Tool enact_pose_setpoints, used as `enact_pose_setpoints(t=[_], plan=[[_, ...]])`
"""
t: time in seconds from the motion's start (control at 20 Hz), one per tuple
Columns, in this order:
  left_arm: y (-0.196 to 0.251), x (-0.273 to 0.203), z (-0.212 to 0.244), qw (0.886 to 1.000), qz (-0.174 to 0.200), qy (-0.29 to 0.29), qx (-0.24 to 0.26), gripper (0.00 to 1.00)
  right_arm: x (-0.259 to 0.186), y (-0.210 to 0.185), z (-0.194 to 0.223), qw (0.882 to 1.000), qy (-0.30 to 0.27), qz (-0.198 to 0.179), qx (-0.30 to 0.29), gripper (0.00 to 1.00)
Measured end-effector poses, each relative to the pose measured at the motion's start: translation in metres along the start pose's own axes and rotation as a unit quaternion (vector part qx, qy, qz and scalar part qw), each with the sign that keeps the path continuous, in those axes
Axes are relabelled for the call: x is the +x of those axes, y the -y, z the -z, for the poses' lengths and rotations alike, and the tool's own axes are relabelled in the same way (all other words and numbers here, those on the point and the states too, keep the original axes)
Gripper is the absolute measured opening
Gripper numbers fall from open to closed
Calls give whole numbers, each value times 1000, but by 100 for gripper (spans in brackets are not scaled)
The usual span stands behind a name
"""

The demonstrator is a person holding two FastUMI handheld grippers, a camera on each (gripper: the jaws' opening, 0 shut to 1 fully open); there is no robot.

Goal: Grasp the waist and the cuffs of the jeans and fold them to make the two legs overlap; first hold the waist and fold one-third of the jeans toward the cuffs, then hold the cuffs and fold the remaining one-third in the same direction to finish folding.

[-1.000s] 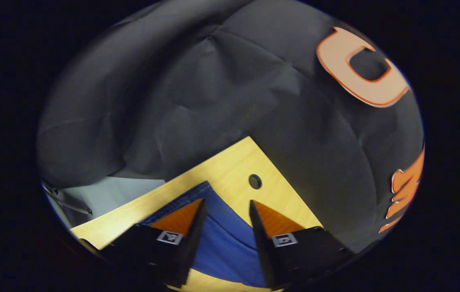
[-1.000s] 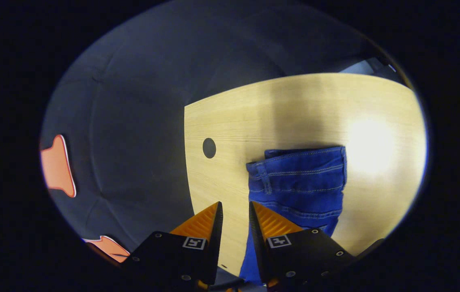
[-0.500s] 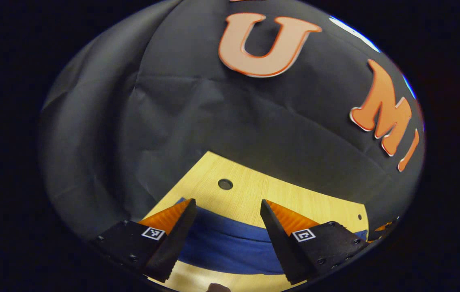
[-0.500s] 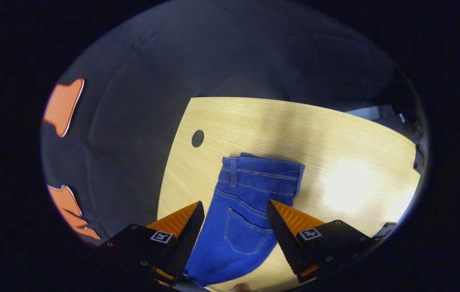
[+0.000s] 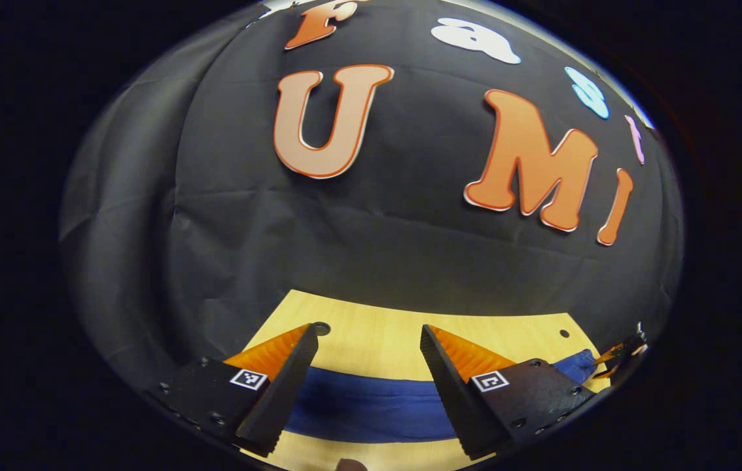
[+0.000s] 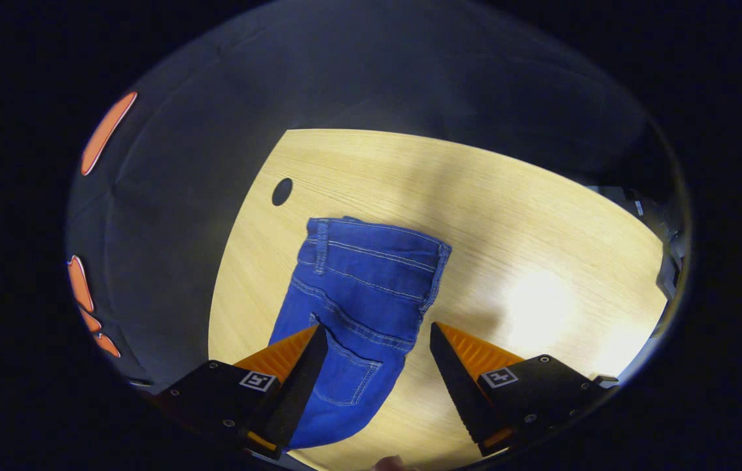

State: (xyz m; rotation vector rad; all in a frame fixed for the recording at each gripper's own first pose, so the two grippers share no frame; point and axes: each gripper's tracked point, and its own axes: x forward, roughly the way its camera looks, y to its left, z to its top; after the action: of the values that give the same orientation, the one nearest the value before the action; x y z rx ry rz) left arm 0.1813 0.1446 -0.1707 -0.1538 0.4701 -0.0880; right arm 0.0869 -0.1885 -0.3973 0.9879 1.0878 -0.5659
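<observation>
Blue jeans [image 6: 358,301] lie flat on the wooden table [image 6: 528,229], the legs overlapped. In the right gripper view the waistband is at the far end and a back pocket sits near my fingers. My right gripper [image 6: 377,343] hovers open above the jeans, holding nothing. In the left gripper view the jeans [image 5: 364,402] show as a blue band across the table [image 5: 371,340], under my open left gripper [image 5: 368,343]. The other gripper [image 5: 619,353] peeks in at the far right edge of that view.
The table has a round cable hole [image 6: 282,191] near its corner by the waistband, also seen as a hole [image 5: 322,328] beside my left finger. Black cloth wall stands close behind the table edge. A grey stand [image 6: 665,275] sits off the table's far side.
Both grippers have opened wider and lifted away from the jeans. The left view swung up toward the wall; the right view now shows more of the jeans lying flat.
</observation>
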Motion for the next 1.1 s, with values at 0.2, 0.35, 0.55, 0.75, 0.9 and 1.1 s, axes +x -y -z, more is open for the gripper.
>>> enact_pose_setpoints(t=[0.2, 0.35, 0.55, 0.75, 0.9, 1.1], plan=[[32, -21, -7, 999, 19, 13, 26, 97, 17, -1, 0, 1000, -6, -14, 14, 98], [53, -36, -16, 998, 26, 29, 39, 97, 26, -4, -5, 1000, -2, -21, 21, 98], [76, -58, -29, 996, 18, 64, 63, 97, 32, 1, -7, 1000, 10, -18, 8, 90], [93, -66, -17, 996, 23, 57, 70, 97, 38, 2, -7, 999, 31, -40, 21, 41], [96, -64, -6, 997, 27, 41, 61, 97, 26, -3, -8, 997, 50, -51, 20, 19], [95, -63, -4, 997, 25, 37, 59, 97, 3, -21, -11, 994, 73, -84, 9, 13]])
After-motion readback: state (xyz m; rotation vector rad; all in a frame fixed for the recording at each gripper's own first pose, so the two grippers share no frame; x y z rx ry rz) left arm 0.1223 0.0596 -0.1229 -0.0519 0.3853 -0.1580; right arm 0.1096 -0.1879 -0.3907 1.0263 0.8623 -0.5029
